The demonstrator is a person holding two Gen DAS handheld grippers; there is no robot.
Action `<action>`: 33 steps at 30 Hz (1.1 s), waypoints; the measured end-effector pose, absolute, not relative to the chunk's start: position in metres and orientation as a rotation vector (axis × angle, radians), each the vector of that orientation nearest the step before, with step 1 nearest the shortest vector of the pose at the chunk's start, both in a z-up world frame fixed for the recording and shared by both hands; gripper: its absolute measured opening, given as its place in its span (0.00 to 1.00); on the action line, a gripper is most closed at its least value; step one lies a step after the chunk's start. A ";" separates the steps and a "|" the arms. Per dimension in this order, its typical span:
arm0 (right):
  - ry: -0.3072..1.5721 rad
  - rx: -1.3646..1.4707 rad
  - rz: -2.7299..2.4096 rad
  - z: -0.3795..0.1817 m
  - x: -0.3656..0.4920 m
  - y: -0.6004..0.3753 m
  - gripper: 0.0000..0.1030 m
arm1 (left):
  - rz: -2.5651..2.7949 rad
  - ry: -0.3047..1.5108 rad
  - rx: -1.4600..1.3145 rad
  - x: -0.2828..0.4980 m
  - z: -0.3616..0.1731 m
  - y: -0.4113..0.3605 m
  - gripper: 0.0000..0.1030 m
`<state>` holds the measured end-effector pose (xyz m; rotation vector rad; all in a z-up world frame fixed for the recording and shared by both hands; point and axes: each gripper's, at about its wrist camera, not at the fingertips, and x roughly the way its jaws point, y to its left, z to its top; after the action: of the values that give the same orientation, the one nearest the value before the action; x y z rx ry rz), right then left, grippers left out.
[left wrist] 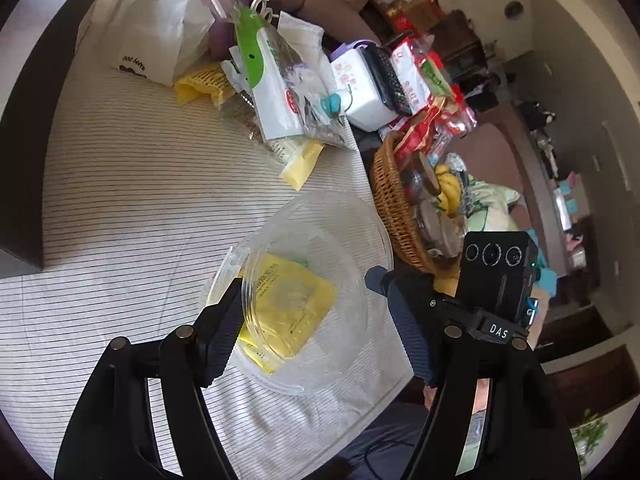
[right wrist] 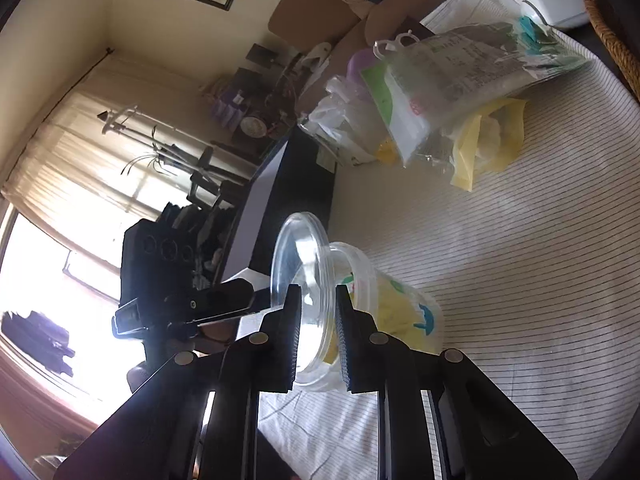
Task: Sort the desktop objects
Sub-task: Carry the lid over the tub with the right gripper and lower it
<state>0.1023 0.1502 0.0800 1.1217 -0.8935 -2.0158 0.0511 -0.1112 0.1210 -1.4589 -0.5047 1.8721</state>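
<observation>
Clearly the right gripper (right wrist: 318, 332) pinches the clear lid (right wrist: 302, 276) above the tub (right wrist: 384, 312) on the striped cloth (right wrist: 520, 280), the left gripper (left wrist: 308, 320) released, so a thin-edged grip might slip.

Clear plastic tub (left wrist: 320, 292): glossy, smooth, see-thru; yellow paper packets (left wrist: 296, 308) inside, matt. Its clear plastic lid (right wrist: 304, 276) is thin & shiny. Striped tablecloth (left wrist: 140, 200): woven cloth, matt, slightly creased. Wicker basket (left wrist: 390, 204): rough brown weave. Gripper fingers (left wrist: 412, 336): matt black plastic w/ ribbed pads, small metal pins. White plastic bag (left wrist: 156, 36): crinkly, semi-gloss.
</observation>
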 end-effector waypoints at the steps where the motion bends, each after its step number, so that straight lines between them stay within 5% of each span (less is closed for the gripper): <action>1: -0.876 1.120 -2.024 0.080 0.103 0.148 0.17 | 1.874 -0.504 -1.449 0.054 0.125 -0.113 0.67; 10: -0.793 1.145 -2.075 0.081 0.105 0.140 0.17 | 1.884 -0.482 -1.439 0.056 0.145 -0.113 0.71; 22: -0.841 1.181 -2.072 0.082 0.110 0.145 0.17 | 1.986 -0.189 -1.555 0.060 0.133 -0.091 0.73; 33: -0.723 1.173 -2.152 0.091 0.114 0.138 0.17 | 2.047 -0.383 -1.508 0.050 0.138 -0.128 0.75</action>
<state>0.1139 0.1385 0.0910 1.1727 -0.7227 -2.1521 0.0496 -0.1279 0.1377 -1.5079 -0.3828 2.0466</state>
